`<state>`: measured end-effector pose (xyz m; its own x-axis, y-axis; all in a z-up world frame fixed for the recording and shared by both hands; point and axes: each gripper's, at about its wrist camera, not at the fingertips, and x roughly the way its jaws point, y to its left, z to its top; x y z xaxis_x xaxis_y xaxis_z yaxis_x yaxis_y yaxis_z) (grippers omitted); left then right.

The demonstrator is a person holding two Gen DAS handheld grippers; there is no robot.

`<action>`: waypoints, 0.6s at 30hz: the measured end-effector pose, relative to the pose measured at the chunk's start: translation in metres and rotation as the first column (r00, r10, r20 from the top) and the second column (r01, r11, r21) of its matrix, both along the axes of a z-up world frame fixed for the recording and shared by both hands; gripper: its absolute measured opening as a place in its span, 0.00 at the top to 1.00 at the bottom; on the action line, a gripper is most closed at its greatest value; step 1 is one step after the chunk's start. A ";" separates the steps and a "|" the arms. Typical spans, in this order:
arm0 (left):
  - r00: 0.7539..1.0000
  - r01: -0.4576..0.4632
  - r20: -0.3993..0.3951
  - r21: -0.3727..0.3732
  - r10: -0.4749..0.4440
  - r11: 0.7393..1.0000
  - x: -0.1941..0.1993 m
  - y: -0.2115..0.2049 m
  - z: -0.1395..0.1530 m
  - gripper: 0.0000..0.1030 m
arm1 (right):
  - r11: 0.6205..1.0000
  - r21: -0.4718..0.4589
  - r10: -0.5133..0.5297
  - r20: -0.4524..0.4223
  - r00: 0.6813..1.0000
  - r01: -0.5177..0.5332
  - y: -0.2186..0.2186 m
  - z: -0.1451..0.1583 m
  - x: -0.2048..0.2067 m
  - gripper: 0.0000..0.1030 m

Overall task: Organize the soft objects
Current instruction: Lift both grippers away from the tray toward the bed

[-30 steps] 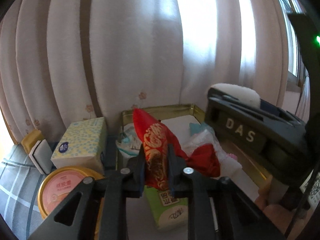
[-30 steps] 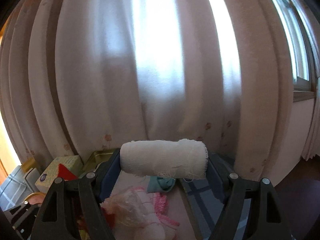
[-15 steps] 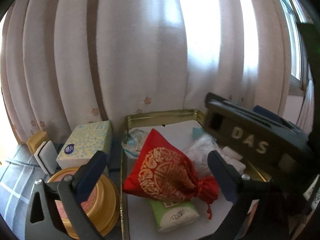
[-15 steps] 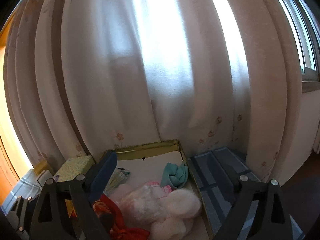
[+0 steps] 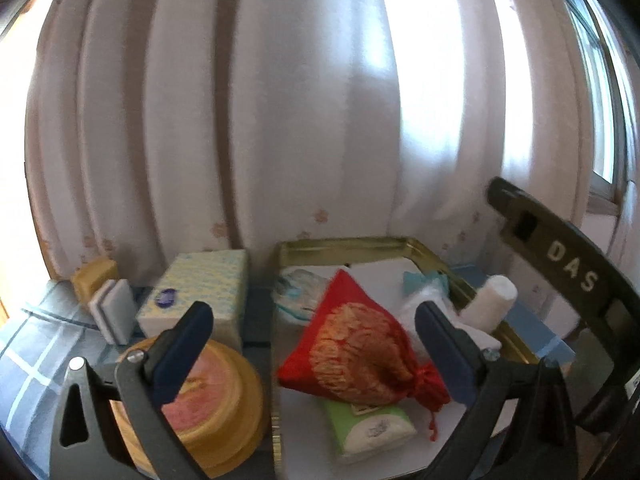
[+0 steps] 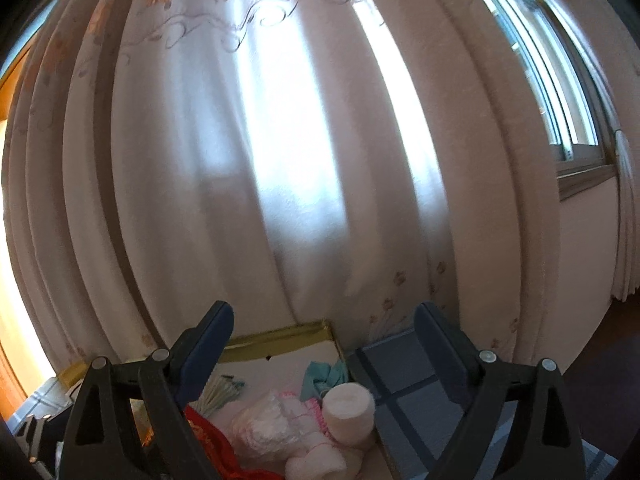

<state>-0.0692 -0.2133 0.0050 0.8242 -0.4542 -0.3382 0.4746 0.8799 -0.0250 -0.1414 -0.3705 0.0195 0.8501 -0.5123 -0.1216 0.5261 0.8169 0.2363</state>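
Observation:
A gold-rimmed tray (image 5: 344, 245) holds soft things. A red drawstring pouch with gold print (image 5: 356, 348) lies on a green tissue pack (image 5: 372, 428) in it. A white gauze roll (image 5: 490, 302) leans at the tray's right rim, on a clear bag with pink and white cloth (image 6: 272, 428); the roll also shows in the right wrist view (image 6: 349, 412). A teal cloth (image 5: 424, 280) lies at the back. My left gripper (image 5: 314, 348) is open and empty above the pouch. My right gripper (image 6: 324, 352) is open and empty above the tray (image 6: 280, 336).
Left of the tray stand a yellow-dotted tissue box (image 5: 200, 288), a round yellow tub with a pink lid (image 5: 200, 400), and sponges (image 5: 110, 312). A blue plaid cloth (image 6: 404, 384) covers the table. Curtains hang close behind. The right gripper's body (image 5: 568, 276) sits at right.
My left gripper opened and let the red pouch drop onto the green pack. My right gripper opened and let the gauze roll fall onto the tray's right side; both grippers rose.

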 end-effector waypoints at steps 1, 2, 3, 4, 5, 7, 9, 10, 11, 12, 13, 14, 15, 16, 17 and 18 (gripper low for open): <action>1.000 -0.014 0.008 -0.005 0.014 1.000 0.000 0.003 0.001 0.00 | 1.000 -0.003 -0.003 0.012 1.000 0.003 0.000 -0.001 -0.001 0.09; 0.999 -0.033 0.018 -0.011 0.033 0.999 -0.001 0.008 0.001 0.00 | 1.000 -0.005 -0.002 0.028 1.000 0.002 0.001 -0.001 -0.002 0.09; 0.998 -0.054 0.029 -0.017 0.054 0.998 -0.001 0.013 0.002 0.01 | 1.000 -0.009 -0.001 0.037 0.999 0.001 0.002 -0.001 -0.003 0.09; 0.997 -0.071 0.037 -0.020 0.072 0.997 -0.001 0.016 0.002 0.00 | 1.000 -0.018 -0.002 0.044 0.999 0.003 0.004 -0.001 -0.004 0.09; 0.995 -0.093 0.044 -0.023 0.094 0.995 0.000 0.021 0.003 0.00 | 1.000 -0.031 -0.001 0.047 0.999 0.002 0.007 -0.001 -0.003 0.09; 0.990 -0.132 0.052 -0.027 0.133 0.991 0.001 0.030 0.003 0.00 | 0.998 -0.068 0.008 0.048 0.999 -0.004 0.013 0.000 -0.003 0.09; 0.986 -0.159 0.050 -0.034 0.160 0.987 0.004 0.039 0.003 0.00 | 0.994 -0.109 0.016 0.045 0.999 -0.011 0.020 0.001 -0.002 0.09; 0.984 -0.170 0.050 -0.034 0.172 0.985 0.006 0.041 0.003 0.00 | 0.992 -0.125 0.019 0.045 0.999 -0.014 0.022 0.000 -0.001 0.09; 0.980 -0.188 0.054 -0.031 0.190 0.982 0.007 0.046 0.003 0.00 | 0.990 -0.141 0.022 0.043 0.999 -0.016 0.025 0.000 0.000 0.09; 0.977 -0.201 0.060 -0.028 0.202 0.979 0.007 0.049 0.003 0.01 | 0.988 -0.155 0.024 0.038 0.999 -0.018 0.028 0.000 0.001 0.09; 0.976 -0.208 0.063 -0.026 0.209 0.978 0.006 0.051 0.003 0.01 | 0.986 -0.164 0.025 0.031 0.999 -0.020 0.029 0.000 0.002 0.09; 0.973 -0.218 0.069 -0.021 0.219 0.976 0.006 0.055 0.003 0.01 | 0.986 -0.166 0.027 0.029 0.999 -0.022 0.030 0.000 0.002 0.09; 0.972 -0.224 0.073 -0.018 0.224 0.974 0.006 0.058 0.003 0.01 | 0.986 -0.167 0.025 0.030 0.999 -0.020 0.030 0.000 0.002 0.09; 0.970 -0.230 0.079 -0.016 0.230 0.973 0.006 0.061 0.004 0.01 | 0.987 -0.162 0.018 0.035 0.999 -0.012 0.029 0.001 0.001 0.09; 0.967 -0.239 0.087 -0.015 0.240 0.971 0.006 0.066 0.004 0.01 | 0.988 -0.152 0.009 0.043 0.999 -0.003 0.028 0.001 -0.001 0.09; 0.965 -0.245 0.091 -0.015 0.245 0.969 0.007 0.069 0.004 0.01 | 0.990 -0.141 0.005 0.049 0.999 0.002 0.027 0.001 -0.003 0.09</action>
<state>-0.0626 -0.1439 0.0094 0.9379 -0.2355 -0.2548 0.2448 0.9696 0.0051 -0.1443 -0.3438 0.0200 0.8541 -0.5201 -0.0065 0.5155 0.8447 0.1438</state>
